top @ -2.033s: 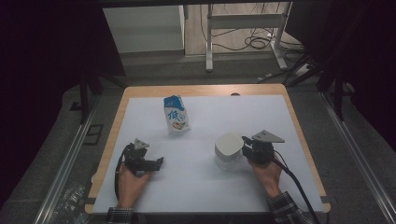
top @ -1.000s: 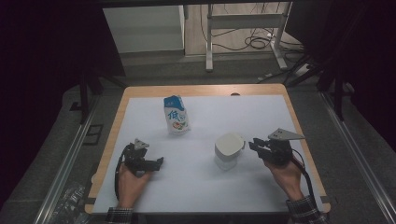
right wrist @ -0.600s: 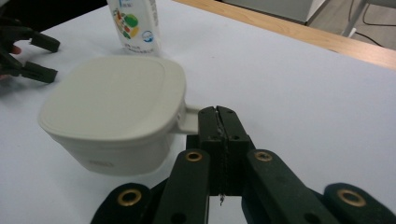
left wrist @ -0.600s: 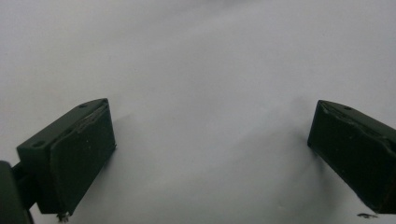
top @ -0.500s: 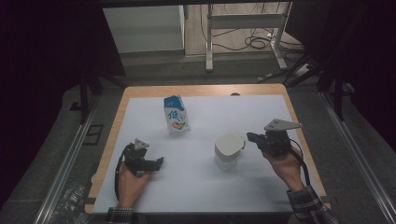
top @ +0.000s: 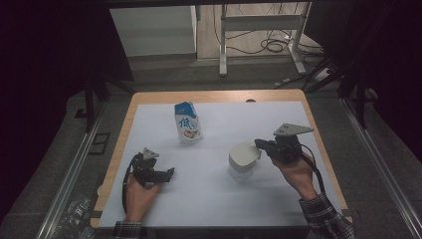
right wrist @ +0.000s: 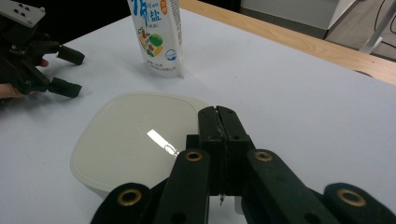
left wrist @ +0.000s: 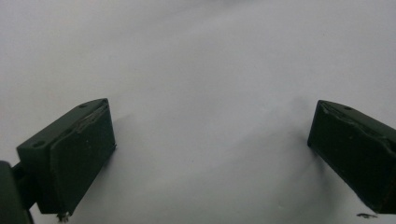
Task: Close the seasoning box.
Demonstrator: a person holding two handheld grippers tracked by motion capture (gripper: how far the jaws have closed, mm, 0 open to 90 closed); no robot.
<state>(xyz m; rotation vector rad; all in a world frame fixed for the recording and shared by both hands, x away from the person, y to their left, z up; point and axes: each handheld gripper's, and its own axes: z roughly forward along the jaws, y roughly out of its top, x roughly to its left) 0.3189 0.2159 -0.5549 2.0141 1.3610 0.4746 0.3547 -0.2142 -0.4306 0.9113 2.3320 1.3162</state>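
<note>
container: white lidded tub (top: 244, 158) sits on the white table cover (top: 219, 199), right of centre, lid flat on top. In the right gripper view its lid (right wrist: 135, 140) lies just below and ahead of the jaw tips, a glare spot on it.
right gripper: (top: 260, 144) clenched, jaws pressed face to face, nothing between them (right wrist: 218, 122). They have just been closing. Tips hang over the tub's right edge; touching it or not, can't tell.
right hand: (top: 297, 172) grips the body from the near right, plaid sleeve (top: 326, 219) at the table's edge, cable trailing back along the wrist.
left gripper: (top: 166, 174) released, jaws wide apart, nothing but bare cover between them (left wrist: 205, 154). Rests low on the cover, near left, well apart from the tub.
left hand: (top: 139, 194) around its body.
pouch: blue and white bag (top: 187, 122) stands upright, far side, left of centre, well clear of both grippers. Fruit print and blue lettering on its front (right wrist: 156, 35).
table: wooden rim (top: 219, 95) shows around the cover.
</note>
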